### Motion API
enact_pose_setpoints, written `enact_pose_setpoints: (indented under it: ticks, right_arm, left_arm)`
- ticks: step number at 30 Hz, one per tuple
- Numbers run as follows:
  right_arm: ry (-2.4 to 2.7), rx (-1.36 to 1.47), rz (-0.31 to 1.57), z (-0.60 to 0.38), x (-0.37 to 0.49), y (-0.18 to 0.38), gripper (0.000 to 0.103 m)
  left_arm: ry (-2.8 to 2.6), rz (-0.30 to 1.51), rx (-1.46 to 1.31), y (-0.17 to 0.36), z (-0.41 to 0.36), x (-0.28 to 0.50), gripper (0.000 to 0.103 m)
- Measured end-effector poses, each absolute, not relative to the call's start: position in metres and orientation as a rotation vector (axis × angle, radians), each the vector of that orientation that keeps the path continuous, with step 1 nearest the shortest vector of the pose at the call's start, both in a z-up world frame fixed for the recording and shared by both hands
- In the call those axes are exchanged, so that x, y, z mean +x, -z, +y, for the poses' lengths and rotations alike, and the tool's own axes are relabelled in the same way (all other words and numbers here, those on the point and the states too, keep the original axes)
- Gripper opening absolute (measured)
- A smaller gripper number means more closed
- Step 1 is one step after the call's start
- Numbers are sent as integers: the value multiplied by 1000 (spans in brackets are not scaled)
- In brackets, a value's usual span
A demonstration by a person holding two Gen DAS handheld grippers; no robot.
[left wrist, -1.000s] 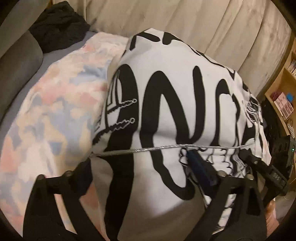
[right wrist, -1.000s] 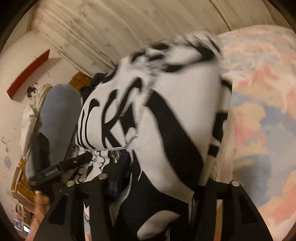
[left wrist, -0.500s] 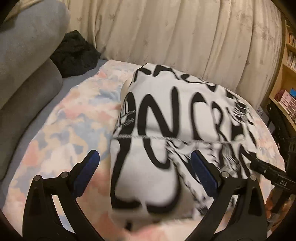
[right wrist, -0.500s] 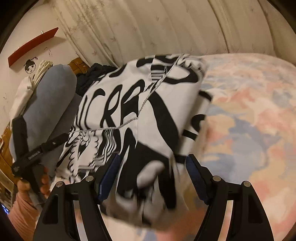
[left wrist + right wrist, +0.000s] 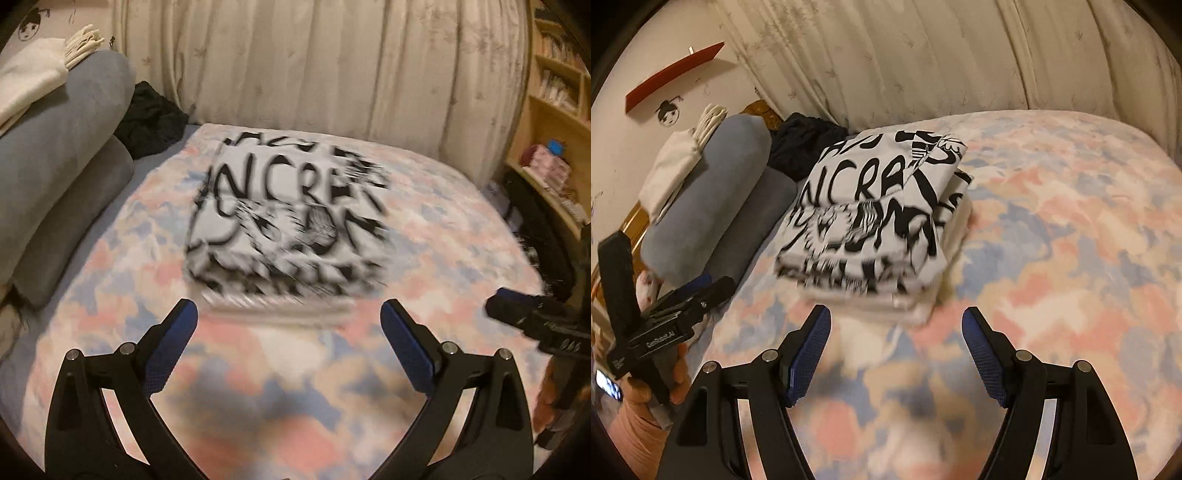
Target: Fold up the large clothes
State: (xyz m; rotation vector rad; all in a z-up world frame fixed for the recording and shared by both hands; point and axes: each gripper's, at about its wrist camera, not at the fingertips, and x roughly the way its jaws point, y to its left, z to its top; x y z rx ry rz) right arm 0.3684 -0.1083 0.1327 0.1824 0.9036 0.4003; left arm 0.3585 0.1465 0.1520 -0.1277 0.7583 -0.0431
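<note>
A white garment with bold black lettering (image 5: 288, 218) (image 5: 875, 218) lies folded into a thick rectangle on the pastel patchwork bedspread (image 5: 258, 376) (image 5: 1071, 258). My left gripper (image 5: 288, 314) hangs open above the bedspread, just short of the garment's near edge, with nothing between its blue pads. My right gripper (image 5: 895, 321) is also open and empty, back from the same edge. In the right wrist view the left gripper (image 5: 683, 295) shows at the left, held by a hand. The right gripper's tip (image 5: 506, 302) shows at the right of the left wrist view.
Two grey bolsters (image 5: 62, 177) (image 5: 713, 199) lie along the bed's left side with white cloth (image 5: 33, 77) on top. A dark knit garment (image 5: 151, 118) (image 5: 805, 144) sits behind them. Cream curtains (image 5: 332, 66) hang behind the bed. Wooden shelves (image 5: 554, 122) stand at the right.
Both grippers let go of the garment and drew back and up from it. The garment now rests folded on the bed, farther off in both views.
</note>
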Motion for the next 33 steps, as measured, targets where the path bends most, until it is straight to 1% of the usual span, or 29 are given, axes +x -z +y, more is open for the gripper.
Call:
enact_pose_setpoints:
  ticks: [3,6,8,9,10,13,16,24,26,28,33]
  right_arm:
    - [-390,150,925,-125,310,-143,74]
    - [-373,149,939,-150,254,-143,75]
    - [-344,161,949,-168,219,-137,80]
    - [-329,166,948,-177,204,-134,85]
    - [-312,171,943,-187,188,-132,85]
    - [-258,194,940,-217,140,-122,85]
    - [-205,218,942,-241,106,-113,85]
    - [-55,228,909,-285,16,-106,88]
    - [-61,240,912,-284,0,-107,89]
    - [-78,248,914,-280,-14,-108,92]
    - [-125,213,911,-263,-47,-113,92]
  left_arm:
    - [69,769,-152,-160,117,308,99]
    - [87,783,-141,-160,86,264,99]
    - [101,783,-117,-157,64,232,99]
    - [109,782,-115,-156,53,215,99]
    - [123,778,-121,-154,44,201,99]
    - [145,777,-129,-147,23,168,102]
    - [125,784,-118,-138,4,138,102]
    - [8,808,-137,-123,-13,90,102]
    - [13,818,-144,-120,-16,80,102]
    - [15,828,-144,-117,-21,65,102]
    - [17,838,-142,-117,-32,42,102]
